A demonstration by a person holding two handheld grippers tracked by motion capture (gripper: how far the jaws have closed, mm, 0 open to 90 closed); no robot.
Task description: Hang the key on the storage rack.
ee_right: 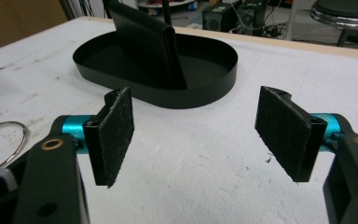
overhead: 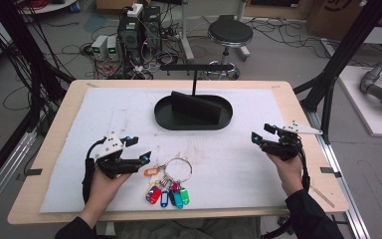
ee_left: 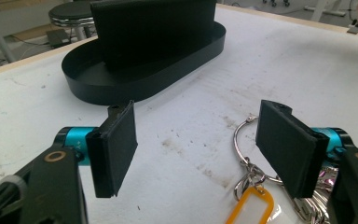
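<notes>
- Two jaws of the left gripper (overhead: 138, 148) stand wide apart, holding nothing.
- Key ring (overhead: 178, 169) with coloured tags lies just right of it.
- Black oval tray (overhead: 165, 118) sits ahead, between both grippers.
- Right gripper (overhead: 260, 132) gapes wide, empty.

Two hand-held grippers, jaws spread wide
Left gripper (overhead: 138, 148) and right gripper (overhead: 261, 133) point forward (forearms entering from below), well apart.

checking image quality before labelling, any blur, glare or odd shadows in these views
High view: even light, soft overall, faint shadows under the tray. Left gripper view: key ring sharp, orange tag cut off at the bottom edge. Right gripper view: jaws crisp, stool slightly soft; no glare.
</notes>
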